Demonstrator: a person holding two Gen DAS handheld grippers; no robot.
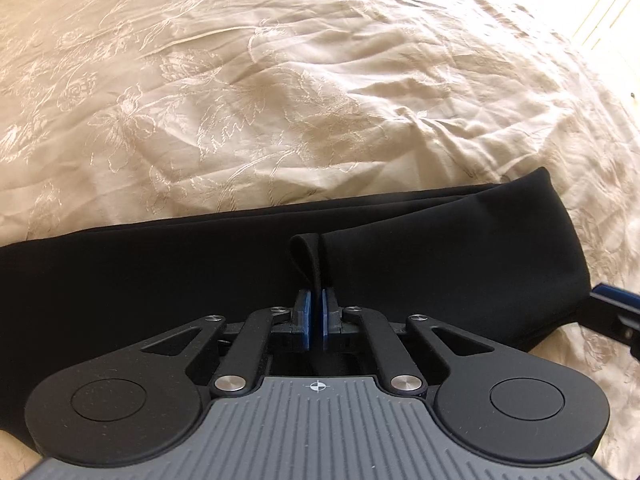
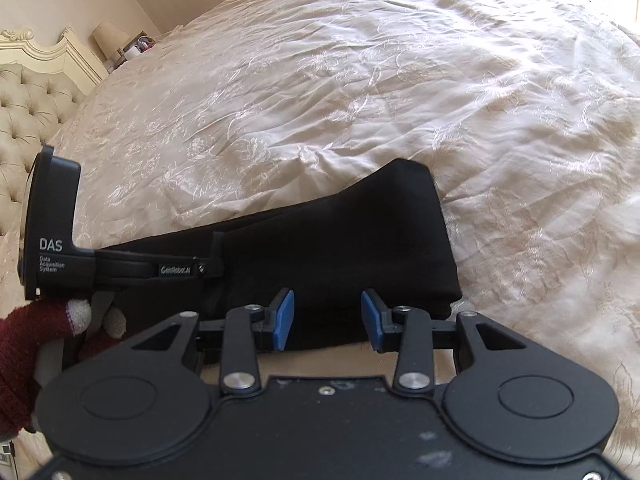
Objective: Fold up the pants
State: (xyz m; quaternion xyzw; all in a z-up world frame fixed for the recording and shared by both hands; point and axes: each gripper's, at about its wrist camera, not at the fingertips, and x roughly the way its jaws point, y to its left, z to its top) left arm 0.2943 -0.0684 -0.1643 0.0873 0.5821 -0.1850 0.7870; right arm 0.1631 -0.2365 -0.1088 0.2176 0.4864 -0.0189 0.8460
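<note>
Black pants [image 1: 160, 280] lie folded lengthwise across a cream embroidered bedspread [image 1: 280, 80]. My left gripper [image 1: 316, 304] is shut on a small raised fold of the pants' edge [image 1: 306, 256], pinched between the blue pads. In the right wrist view the pants [image 2: 340, 240] end in a wider part toward the right. My right gripper [image 2: 327, 316] is open, its blue pads [image 2: 285, 314] spread apart over the near edge of the pants, holding nothing. The left gripper's body [image 2: 52, 220] shows at the left there.
A tufted cream headboard [image 2: 28, 112] stands at the far left, with a lamp [image 2: 108, 38] and small items on a nightstand behind it. A hand in a maroon glove [image 2: 24, 344] holds the left gripper. The bedspread [image 2: 440, 80] stretches wide beyond the pants.
</note>
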